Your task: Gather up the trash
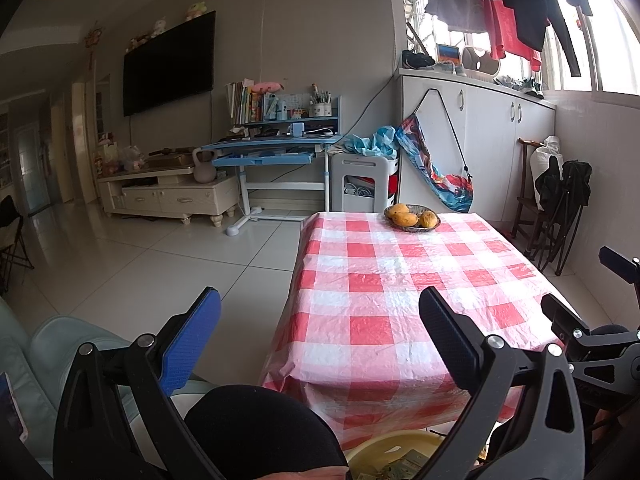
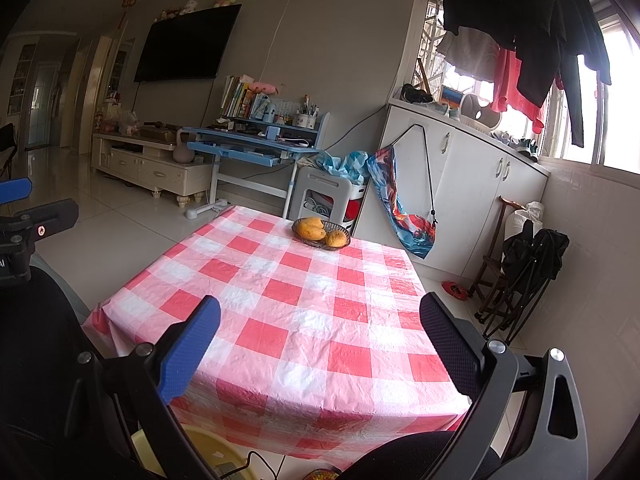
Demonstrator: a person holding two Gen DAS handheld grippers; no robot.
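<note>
Left gripper [image 1: 320, 336] and right gripper [image 2: 320, 344] hang released, empty, over the near table [image 2: 304, 312]; 1 fruit basket [image 2: 321, 233] sits far.

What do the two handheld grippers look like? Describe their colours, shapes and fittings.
Each gripper, left gripper and right gripper, has a black frame with silver bolts. One finger has a blue textured pad, the other a black textured pad. Both pads are flat paddles with rounded tips.

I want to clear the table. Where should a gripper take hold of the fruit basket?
Probably the fruit basket's near rim, approached from the near side over the bare checked tablecloth: the rim is low and thin, and mangoes fill the middle.
</note>
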